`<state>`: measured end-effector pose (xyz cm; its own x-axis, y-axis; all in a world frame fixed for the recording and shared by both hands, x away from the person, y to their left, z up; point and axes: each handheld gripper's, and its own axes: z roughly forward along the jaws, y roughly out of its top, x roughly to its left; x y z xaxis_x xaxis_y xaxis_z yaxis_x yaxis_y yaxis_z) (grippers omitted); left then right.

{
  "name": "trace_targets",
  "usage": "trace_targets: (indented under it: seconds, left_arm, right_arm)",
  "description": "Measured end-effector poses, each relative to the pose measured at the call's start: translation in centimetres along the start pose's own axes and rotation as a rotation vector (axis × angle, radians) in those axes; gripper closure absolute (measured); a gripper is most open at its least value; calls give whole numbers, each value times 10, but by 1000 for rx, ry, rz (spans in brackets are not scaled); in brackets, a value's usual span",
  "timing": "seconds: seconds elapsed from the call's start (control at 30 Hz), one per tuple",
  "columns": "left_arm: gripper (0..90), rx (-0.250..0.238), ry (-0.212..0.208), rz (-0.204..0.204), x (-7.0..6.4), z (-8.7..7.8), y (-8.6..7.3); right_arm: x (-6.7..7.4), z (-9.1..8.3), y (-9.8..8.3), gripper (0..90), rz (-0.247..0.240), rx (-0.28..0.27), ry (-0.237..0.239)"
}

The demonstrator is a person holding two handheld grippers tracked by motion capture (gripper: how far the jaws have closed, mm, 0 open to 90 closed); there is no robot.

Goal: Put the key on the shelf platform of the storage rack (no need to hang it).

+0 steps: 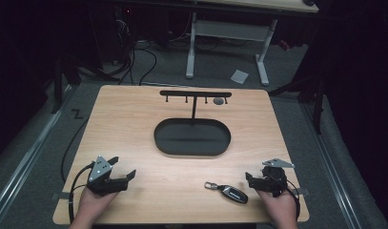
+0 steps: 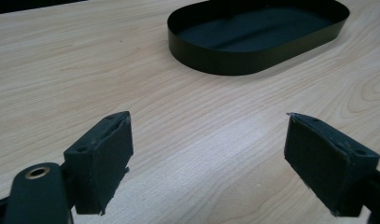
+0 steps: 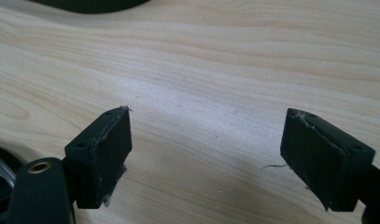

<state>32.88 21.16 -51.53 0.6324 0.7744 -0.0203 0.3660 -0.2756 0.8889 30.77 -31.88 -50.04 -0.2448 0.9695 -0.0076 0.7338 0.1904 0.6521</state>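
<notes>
High view: lying on the pale wooden table (image 1: 134, 124), near its front edge, black car key fob with a metal ring (image 1: 228, 192), just beside the right gripper (image 1: 250, 179) and untouched. Resting well apart at the front left, left gripper (image 1: 127, 175). Standing mid-table, black oval metal tray (image 1: 192, 137).

Left gripper view: gaping wide over bare wood, grasping nothing, tray ahead.

Right gripper view: spread apart, released, holding nothing.

A: The high view is dim; only the table (image 1: 134, 119) catches light, and the room around it sinks into black.

B: In the gripper views it is brighter: a pale sheen lies on the wood between the jaws, whose near parts blur.
</notes>
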Motion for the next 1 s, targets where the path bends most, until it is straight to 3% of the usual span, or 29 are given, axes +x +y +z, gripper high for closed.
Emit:
trace_targets:
  seconds: [0.1, 0.13, 0.17, 0.37, 0.4, 0.47, 0.5, 0.83, 0.87, 0.93, 1.0]
  left_arm:
    - [162, -2, -7, 15, -3, -1, 1]
    - [162, -2, -7, 15, -3, -1, 1]
    - [162, -4, -9, 15, -3, -1, 1]
    - [162, -3, -17, 11, -2, -1, 2]
    - [162, -3, -21, 13, -3, -1, 2]
    - [162, -3, -22, 14, -3, -1, 2]
    - [162, -3, -23, 15, -3, -1, 2]
    - [162, 2, -29, 28, -4, 0, 2]
    - [162, 3, -30, 30, -4, 0, 2]
    - [162, 3, -30, 32, -4, 0, 2]
    - [162, 0, -31, 33, -4, -1, 2]
  right_arm:
    - [-4, 0, 7, 167, 14, 81, 12]
    - [-4, 0, 7, 167, 14, 81, 12]
    - [-4, 0, 9, 174, 11, 124, 5]
    - [-5, 1, 13, 194, -15, 208, -2]
    - [-5, 2, 15, 195, -46, 251, 0]
    - [-4, 2, 17, 196, -61, 272, 1]
    - [-4, 3, 20, 198, -84, 312, 5]
    - [-2, 3, 33, 207, -224, 455, 24]
    - [0, 2, 35, 205, -257, 491, 30]
    - [1, 2, 36, 205, -272, 503, 26]
    - [4, 0, 39, 198, -330, 559, 37]
